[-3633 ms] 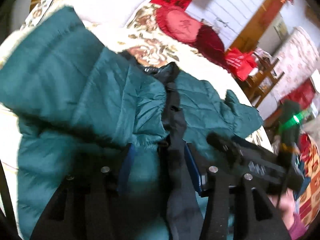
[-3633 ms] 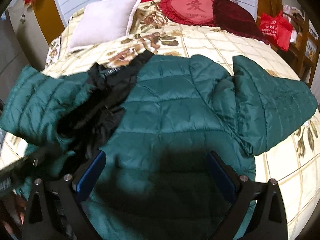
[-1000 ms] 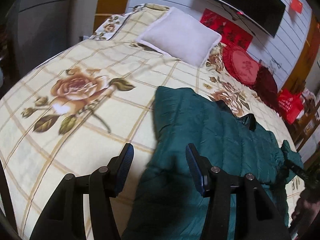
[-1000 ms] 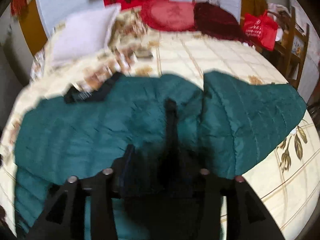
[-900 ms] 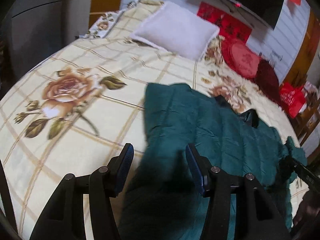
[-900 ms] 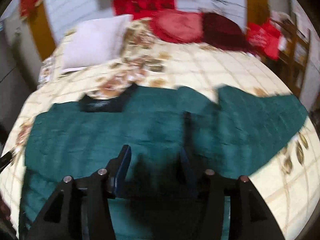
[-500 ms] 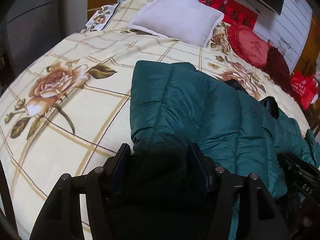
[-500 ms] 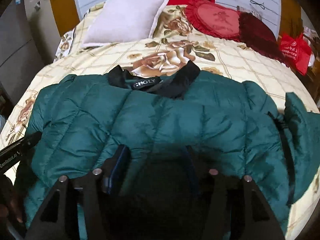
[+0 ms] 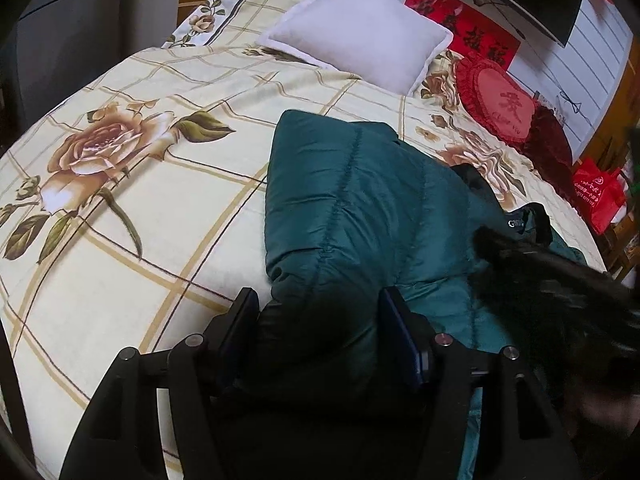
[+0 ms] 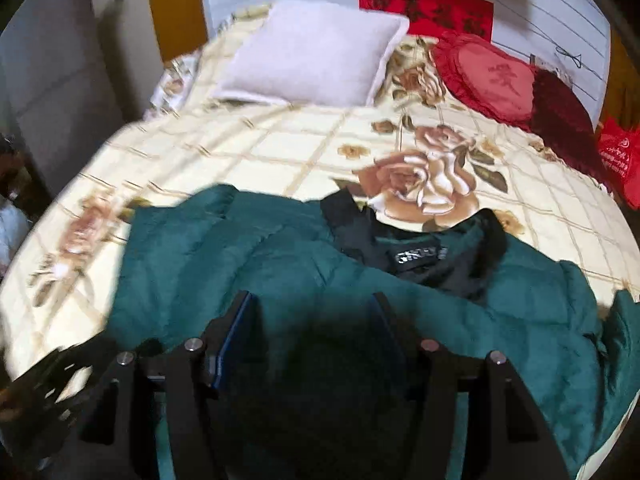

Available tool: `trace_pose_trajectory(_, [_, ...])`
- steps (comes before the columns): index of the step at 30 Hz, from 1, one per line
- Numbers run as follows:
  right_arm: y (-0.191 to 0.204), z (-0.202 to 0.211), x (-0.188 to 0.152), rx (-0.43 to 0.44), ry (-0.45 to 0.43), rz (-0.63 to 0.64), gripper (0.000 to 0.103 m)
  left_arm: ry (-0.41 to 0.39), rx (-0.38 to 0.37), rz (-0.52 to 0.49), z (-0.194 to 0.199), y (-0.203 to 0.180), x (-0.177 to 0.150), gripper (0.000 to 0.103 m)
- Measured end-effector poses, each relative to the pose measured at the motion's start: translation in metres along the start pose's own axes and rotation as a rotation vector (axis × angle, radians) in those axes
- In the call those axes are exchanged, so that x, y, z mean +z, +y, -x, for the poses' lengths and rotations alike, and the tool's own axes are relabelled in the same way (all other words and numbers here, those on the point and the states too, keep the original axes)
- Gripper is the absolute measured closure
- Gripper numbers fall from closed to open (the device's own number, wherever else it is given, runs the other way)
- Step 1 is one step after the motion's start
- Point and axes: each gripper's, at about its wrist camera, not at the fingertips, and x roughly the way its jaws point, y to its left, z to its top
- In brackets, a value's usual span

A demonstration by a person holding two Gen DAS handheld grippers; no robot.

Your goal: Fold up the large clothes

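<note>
A dark green quilted jacket (image 9: 360, 208) lies spread on the bed, black collar with a label (image 10: 420, 258) toward the pillows. It also shows in the right wrist view (image 10: 248, 256). My left gripper (image 9: 320, 320) is open, its jaws straddling the folded left sleeve close above the fabric. My right gripper (image 10: 312, 324) is open, low over the jacket's back below the collar. The right gripper also shows as a dark blur in the left wrist view (image 9: 560, 280); the left one shows blurred in the right wrist view (image 10: 60, 376).
The bed has a cream floral blanket (image 9: 120, 184). A white pillow (image 9: 360, 28), a red heart cushion (image 9: 500, 104) and a dark red cushion (image 9: 552, 144) lie at the head. A red bag (image 9: 600, 196) hangs by the right side. A grey cabinet (image 10: 52, 64) stands left.
Both grippers have dropped closer to the jacket. The left one now straddles the sleeve; the right one has shifted left toward the collar. The jacket's back now faces up, smoother than earlier.
</note>
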Motion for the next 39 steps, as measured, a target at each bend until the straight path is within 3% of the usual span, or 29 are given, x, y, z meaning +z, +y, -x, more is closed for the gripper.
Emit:
trace_pose_trajectory(7, [-0.008, -0.028, -0.004, -0.019, -0.004, -0.023, 0.041, 0.005, 0.011, -0.013, -0.001, -0.003, 0.000, 0.032])
trace_pose_trajectory(12, [-0.026, 0.015, -0.012, 0.013, 0.002, -0.024, 0.042, 0.001, 0.021, -0.020, 0.000, -0.005, 0.000, 0.031])
trace_pose_trajectory(17, [-0.090, 0.067, -0.050, -0.098, -0.018, -0.063, 0.040, -0.013, 0.046, -0.037, 0.001, -0.008, -0.001, 0.031])
trace_pose_trajectory(20, [-0.129, 0.060, -0.070, -0.174, 0.045, -0.117, 0.040, -0.024, 0.064, -0.052, 0.002, -0.011, -0.002, 0.030])
trace_pose_trajectory(22, [-0.142, 0.048, -0.084, -0.112, 0.072, -0.138, 0.040, -0.035, 0.079, -0.066, 0.003, -0.012, -0.003, 0.030])
trace_pose_trajectory(25, [-0.138, 0.051, -0.087, -0.120, 0.046, -0.110, 0.040, -0.056, 0.101, -0.082, 0.009, -0.015, -0.005, 0.030])
trace_pose_trajectory(31, [-0.146, 0.089, -0.091, -0.105, -0.022, -0.187, 0.039, -0.079, 0.112, -0.145, 0.038, -0.030, -0.014, 0.030])
trace_pose_trajectory(34, [-0.152, 0.074, -0.100, -0.124, 0.068, -0.170, 0.039, -0.069, 0.074, -0.162, 0.057, -0.044, -0.024, 0.030])
trace_pose_trajectory(39, [-0.159, 0.111, -0.109, -0.042, -0.017, -0.209, 0.038, -0.110, -0.025, -0.206, 0.092, -0.087, -0.038, 0.030])
